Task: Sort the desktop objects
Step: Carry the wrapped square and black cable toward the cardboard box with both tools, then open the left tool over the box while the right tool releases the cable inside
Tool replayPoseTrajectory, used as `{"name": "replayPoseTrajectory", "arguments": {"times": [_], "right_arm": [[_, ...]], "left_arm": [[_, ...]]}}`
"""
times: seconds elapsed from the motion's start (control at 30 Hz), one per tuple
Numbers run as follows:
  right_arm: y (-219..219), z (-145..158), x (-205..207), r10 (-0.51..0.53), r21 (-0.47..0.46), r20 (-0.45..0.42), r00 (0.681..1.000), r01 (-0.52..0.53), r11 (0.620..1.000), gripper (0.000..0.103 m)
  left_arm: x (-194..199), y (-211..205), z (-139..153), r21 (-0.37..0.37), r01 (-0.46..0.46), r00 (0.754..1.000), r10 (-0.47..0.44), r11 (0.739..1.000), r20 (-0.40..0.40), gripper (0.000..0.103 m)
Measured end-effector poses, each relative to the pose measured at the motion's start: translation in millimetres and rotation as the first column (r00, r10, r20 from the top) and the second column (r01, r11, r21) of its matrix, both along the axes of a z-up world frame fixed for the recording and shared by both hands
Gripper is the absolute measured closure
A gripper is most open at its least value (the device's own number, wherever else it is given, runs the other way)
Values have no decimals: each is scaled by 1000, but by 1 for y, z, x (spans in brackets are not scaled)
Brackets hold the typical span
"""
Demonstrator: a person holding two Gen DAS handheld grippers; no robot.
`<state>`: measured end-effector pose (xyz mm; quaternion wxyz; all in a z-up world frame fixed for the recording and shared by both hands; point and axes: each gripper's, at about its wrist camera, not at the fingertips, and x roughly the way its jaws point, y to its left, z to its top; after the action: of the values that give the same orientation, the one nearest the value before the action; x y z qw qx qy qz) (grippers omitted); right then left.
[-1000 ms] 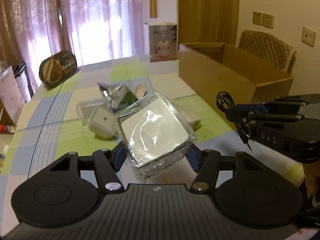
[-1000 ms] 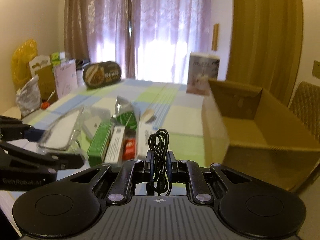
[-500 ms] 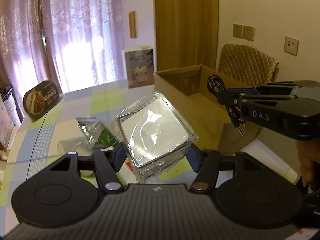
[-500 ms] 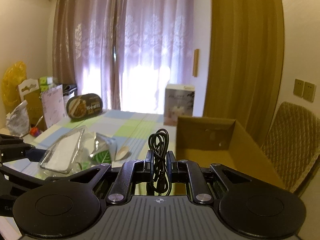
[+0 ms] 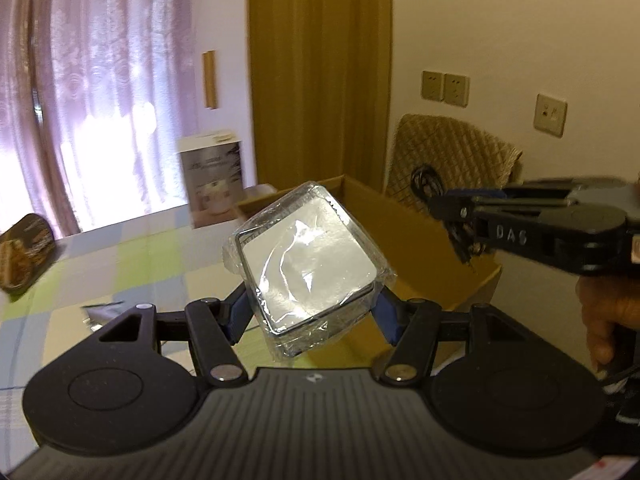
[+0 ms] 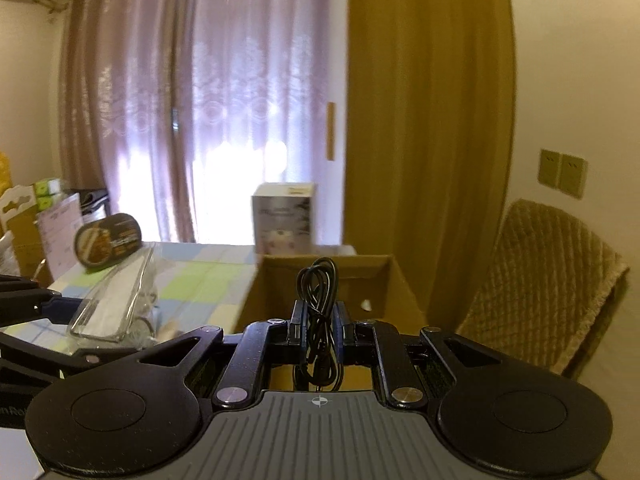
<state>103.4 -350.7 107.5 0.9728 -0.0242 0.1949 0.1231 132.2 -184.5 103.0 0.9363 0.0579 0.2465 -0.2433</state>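
Carrying two things at once, we have the left gripper (image 5: 310,312) closed on a square box wrapped in clear plastic (image 5: 306,256), tilted and held up off the table, and the right gripper (image 6: 320,326) pinched tight on a coiled black cable (image 6: 318,300); both hang in the air near the open cardboard box (image 6: 324,280), the cable just before its near edge, the wrapped box on the table side of it.

We judge the sorting to be partway along; neither thing is in the cardboard box yet, and its inside looks bare as far as we can see; what else remains on the checked tablecloth (image 5: 132,256) is mostly hidden behind the grippers, though a crumpled silver wrapper (image 5: 98,308) shows at the left.

Around us stand a white carton with a picture (image 6: 284,218) at the far end of the table, an oval dark tin (image 6: 108,246) to the left, a quilted chair (image 6: 548,280) beyond the cardboard box, and curtains behind; nothing seems to block the way in, but the two grippers are close together and could bump if both go down at once.
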Motion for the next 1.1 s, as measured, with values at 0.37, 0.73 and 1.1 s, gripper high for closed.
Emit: {"name": "replayPoseTrajectory", "arguments": {"times": [0.37, 0.73, 1.1], "right_arm": [[-43, -22, 32, -20, 45, -61, 998, 23, 999, 94], [-52, -44, 58, -7, 61, -103, 995, 14, 998, 94], [-52, -52, 61, 1, 67, -119, 993, 7, 998, 94]], "left_arm": [[48, -56, -27, 18, 61, 997, -60, 998, -39, 45], [71, -69, -54, 47, 59, 995, -55, 997, -85, 44], [71, -62, -56, 74, 58, 996, -53, 996, -68, 41]]}}
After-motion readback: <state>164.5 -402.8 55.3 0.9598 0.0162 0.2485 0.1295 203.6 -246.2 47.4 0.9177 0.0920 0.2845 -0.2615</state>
